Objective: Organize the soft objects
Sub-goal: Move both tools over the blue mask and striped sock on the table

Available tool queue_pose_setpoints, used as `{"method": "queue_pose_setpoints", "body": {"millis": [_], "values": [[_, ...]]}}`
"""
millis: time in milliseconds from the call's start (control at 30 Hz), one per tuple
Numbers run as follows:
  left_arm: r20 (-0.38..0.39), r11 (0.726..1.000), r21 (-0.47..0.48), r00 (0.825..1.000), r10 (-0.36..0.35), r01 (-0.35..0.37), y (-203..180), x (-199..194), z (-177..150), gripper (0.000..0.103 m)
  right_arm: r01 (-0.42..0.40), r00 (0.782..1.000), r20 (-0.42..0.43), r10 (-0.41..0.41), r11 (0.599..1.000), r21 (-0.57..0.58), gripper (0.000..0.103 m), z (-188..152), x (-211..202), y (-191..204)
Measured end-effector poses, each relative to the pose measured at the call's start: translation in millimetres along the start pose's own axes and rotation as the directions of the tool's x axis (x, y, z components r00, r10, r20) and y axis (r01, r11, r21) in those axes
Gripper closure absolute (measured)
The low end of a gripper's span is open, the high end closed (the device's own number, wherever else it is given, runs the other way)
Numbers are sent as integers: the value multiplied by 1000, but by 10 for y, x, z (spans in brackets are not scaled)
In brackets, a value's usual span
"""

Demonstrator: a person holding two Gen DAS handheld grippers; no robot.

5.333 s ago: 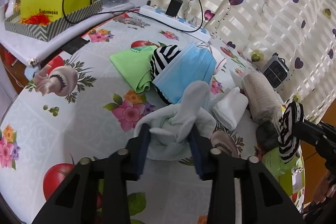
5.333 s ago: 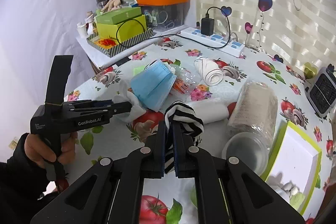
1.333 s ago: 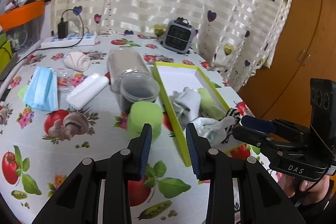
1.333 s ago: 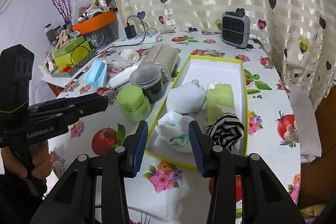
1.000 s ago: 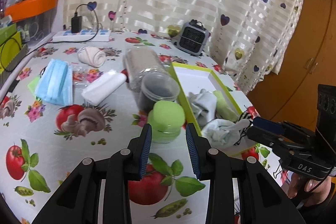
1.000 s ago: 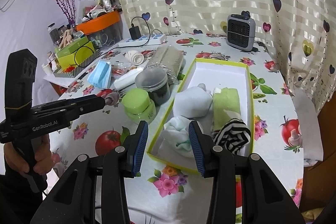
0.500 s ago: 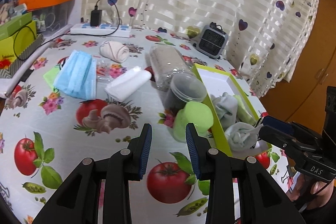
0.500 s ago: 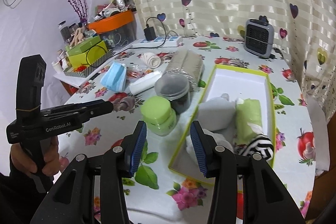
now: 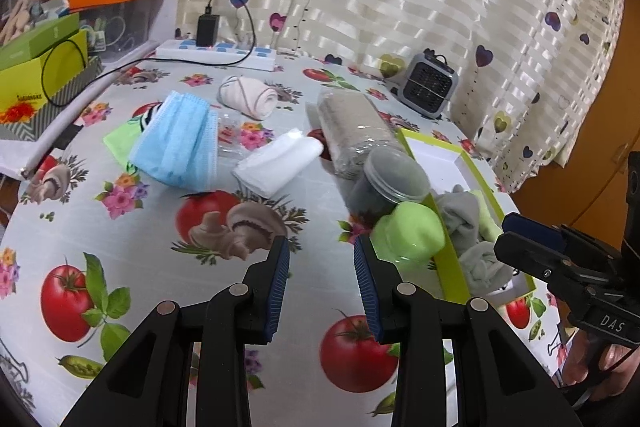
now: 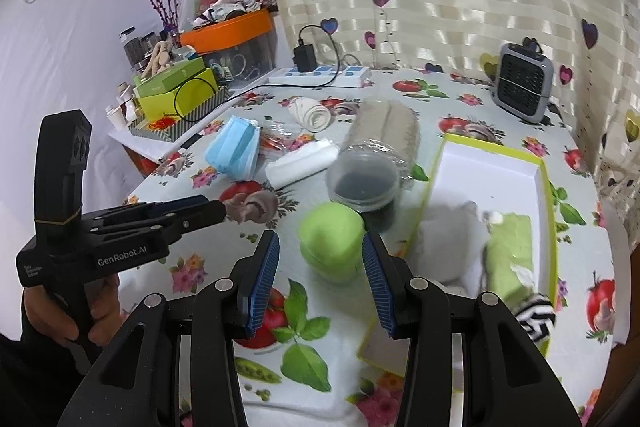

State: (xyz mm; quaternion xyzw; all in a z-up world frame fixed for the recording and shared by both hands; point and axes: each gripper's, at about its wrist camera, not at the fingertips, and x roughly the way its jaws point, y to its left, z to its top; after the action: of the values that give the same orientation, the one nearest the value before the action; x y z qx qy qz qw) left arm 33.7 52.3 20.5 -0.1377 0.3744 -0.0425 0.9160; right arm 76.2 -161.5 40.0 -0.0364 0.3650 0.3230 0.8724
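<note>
A yellow-green tray (image 10: 547, 195) on the right of the table holds a grey sock (image 10: 452, 235), a green folded cloth (image 10: 510, 247) and a black-and-white striped sock (image 10: 534, 319). Loose soft things lie on the table: a stack of blue masks (image 9: 176, 143), a green cloth (image 9: 120, 143) under it, a white folded towel (image 9: 276, 163) and a rolled beige sock (image 9: 248, 97). My left gripper (image 9: 318, 283) is open and empty above the tablecloth. My right gripper (image 10: 318, 279) is open and empty, just before a green jar (image 10: 332, 243).
A lying clear jar (image 10: 376, 155) with a dark lid sits between the towel and the tray. A small grey heater (image 10: 522, 83), a power strip (image 10: 320, 75) and stacked boxes (image 10: 176, 95) stand at the back and left edges.
Both grippers let go of their socks, which now lie in the tray, and have opened. Both have since swung left, away from the tray toward the loose things.
</note>
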Motion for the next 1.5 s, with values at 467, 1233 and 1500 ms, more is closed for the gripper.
{"method": "queue_pose_setpoints", "body": {"millis": [467, 1233, 1500], "values": [[40, 990, -92, 993, 107, -103, 627, -20, 180, 67, -62, 997, -40, 59, 996, -68, 58, 311, 460, 305], [-21, 969, -188, 987, 159, -160, 1407, 682, 668, 59, -89, 993, -94, 79, 989, -117, 58, 592, 897, 394], [-50, 981, -171, 995, 84, -91, 1299, 815, 647, 59, -80, 991, -115, 65, 987, -139, 58, 687, 1017, 434]]}}
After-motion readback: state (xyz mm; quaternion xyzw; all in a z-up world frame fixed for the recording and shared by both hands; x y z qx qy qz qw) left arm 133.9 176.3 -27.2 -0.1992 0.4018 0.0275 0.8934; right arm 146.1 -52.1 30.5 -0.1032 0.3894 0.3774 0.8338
